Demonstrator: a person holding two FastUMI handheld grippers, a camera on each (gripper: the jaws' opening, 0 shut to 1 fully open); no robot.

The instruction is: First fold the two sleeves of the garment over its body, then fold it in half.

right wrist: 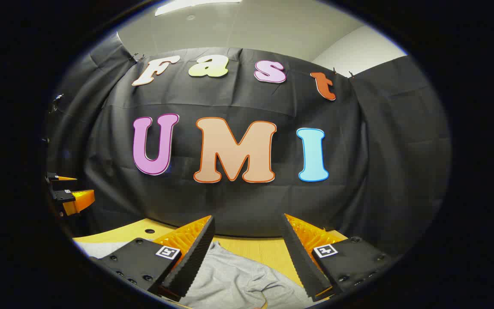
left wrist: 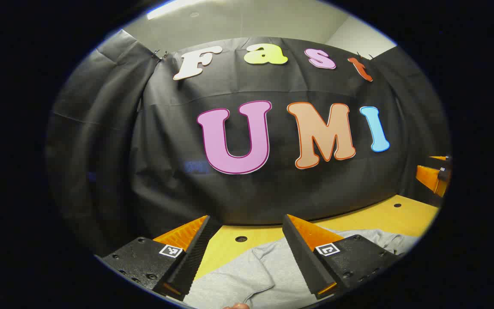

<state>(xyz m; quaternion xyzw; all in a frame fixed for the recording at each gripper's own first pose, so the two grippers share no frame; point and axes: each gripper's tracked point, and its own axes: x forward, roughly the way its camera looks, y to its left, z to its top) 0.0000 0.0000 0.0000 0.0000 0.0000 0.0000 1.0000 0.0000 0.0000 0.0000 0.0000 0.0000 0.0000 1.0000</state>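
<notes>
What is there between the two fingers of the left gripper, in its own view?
In the left gripper view, the open left gripper frames bare yellow table with a small hole, and, nearer the camera, grey garment.

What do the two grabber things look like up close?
Each gripper has two long wedge-shaped fingers with ridged, saw-like inner faces. The left gripper and the right gripper look alike: blocky bases dotted with small screws, and a little square black-and-white marker stuck on each finger's base. They are held above a grey garment on a yellow table.
</notes>
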